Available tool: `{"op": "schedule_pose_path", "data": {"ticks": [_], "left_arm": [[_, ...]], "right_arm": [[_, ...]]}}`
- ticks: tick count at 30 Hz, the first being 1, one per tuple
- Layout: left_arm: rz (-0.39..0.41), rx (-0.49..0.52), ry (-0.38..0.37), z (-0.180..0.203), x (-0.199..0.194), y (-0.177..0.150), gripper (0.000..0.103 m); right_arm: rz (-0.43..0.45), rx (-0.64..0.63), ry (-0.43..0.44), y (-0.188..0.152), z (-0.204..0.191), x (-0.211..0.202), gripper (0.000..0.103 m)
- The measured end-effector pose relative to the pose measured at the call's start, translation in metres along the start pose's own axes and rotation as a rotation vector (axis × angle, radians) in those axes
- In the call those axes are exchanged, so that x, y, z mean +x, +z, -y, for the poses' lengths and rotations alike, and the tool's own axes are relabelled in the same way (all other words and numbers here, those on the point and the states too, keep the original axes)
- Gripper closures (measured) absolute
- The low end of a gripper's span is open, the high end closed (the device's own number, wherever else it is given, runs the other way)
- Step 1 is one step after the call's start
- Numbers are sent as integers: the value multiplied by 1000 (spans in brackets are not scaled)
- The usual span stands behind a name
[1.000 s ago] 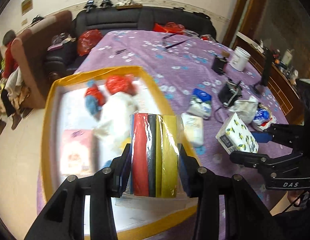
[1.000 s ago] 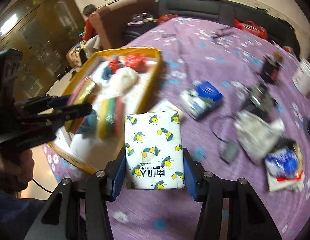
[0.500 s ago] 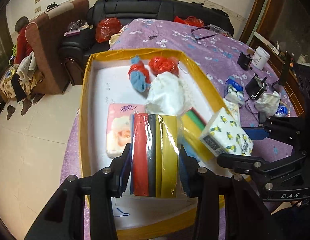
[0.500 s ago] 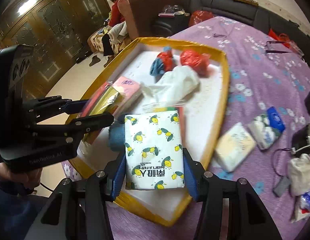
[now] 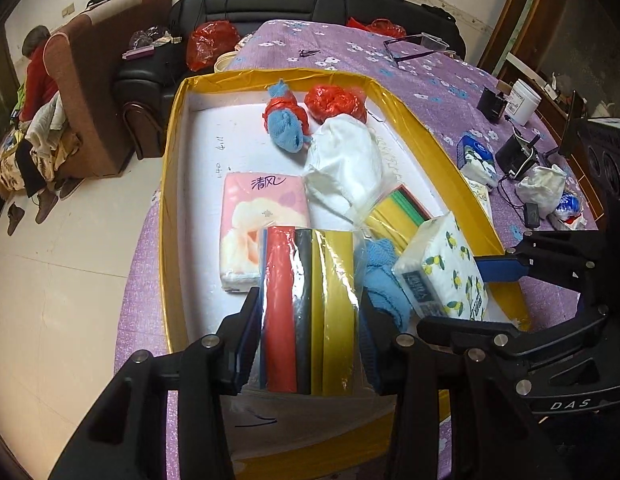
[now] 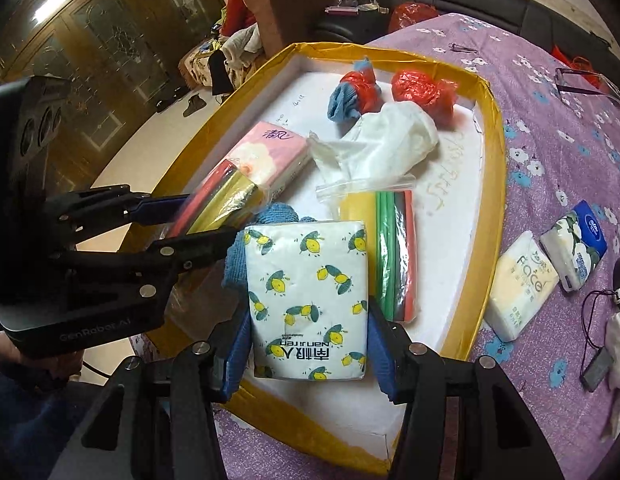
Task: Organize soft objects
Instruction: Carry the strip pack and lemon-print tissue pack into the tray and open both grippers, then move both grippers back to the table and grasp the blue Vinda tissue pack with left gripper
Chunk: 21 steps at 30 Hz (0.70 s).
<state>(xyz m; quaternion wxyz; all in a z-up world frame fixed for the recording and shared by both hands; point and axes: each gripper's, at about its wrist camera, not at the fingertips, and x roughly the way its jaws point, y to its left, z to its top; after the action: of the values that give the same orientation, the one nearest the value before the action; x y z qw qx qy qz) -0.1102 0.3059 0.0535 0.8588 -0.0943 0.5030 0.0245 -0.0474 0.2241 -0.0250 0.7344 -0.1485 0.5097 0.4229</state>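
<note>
Holding a clear bag of colored sheets point(image 5: 310, 312), the left gripper point(image 5: 308, 320) is clamping it from both sides, red, black and yellow layers squeezed between the blue pads. Over on the other side the right gripper point(image 6: 308, 316) is gripping a lemon-print tissue pack point(image 6: 308, 296) the same way, pads pressing into its left and right edges.

Everything here is sitting relative to the yellow-rimmed tray point(image 5: 170, 216) on the purple flowered tablecloth point(image 6: 569, 152). Both held items are hanging over the near end of the tray, side by side, with the tissue pack on the right of the bag in the left wrist view.

Inside the tray:
- a pink tissue pack point(image 5: 262, 220) is lying flat just beyond the held bag
- a white plastic bag point(image 5: 345, 164) is slumping near the middle
- a second zip bag of colored sheets point(image 6: 389, 248) is lying beside the lemon pack
- a blue cloth point(image 5: 385, 276) is peeking out between the two held items
- a red-and-blue bundle point(image 5: 286, 120) and a red plastic wad point(image 5: 335, 102) are sitting at the far end

Outside the tray, to its right, two more tissue packs point(image 6: 549, 272) are lying on the cloth.
</note>
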Motion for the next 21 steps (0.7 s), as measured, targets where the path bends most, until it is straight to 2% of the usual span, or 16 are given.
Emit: {"op": "schedule_pose_path", "data": {"ticks": [3,7,12,14,16,21], "left_arm": [[5,-1,3,2,-1,0,59],[1,-22,5,2,-2,1,59],[8,-33,18,6,-6,1,58],[17,-33,24,9,-9,2,57],[28,-34,31,12,-12,4,51],[46,-28,32,24,-16,10,50]], "right_arm": [[2,-8,17,-5,-1,-3,45],[17,-31,14,-10,-4,-9,34],[45,-20,27,-15,1,-20,34],[66,-10,40,-19,5,-28,34],[84,2,41,-22,9,-35,34],[139,48,59,-36,26,-58,34]]}}
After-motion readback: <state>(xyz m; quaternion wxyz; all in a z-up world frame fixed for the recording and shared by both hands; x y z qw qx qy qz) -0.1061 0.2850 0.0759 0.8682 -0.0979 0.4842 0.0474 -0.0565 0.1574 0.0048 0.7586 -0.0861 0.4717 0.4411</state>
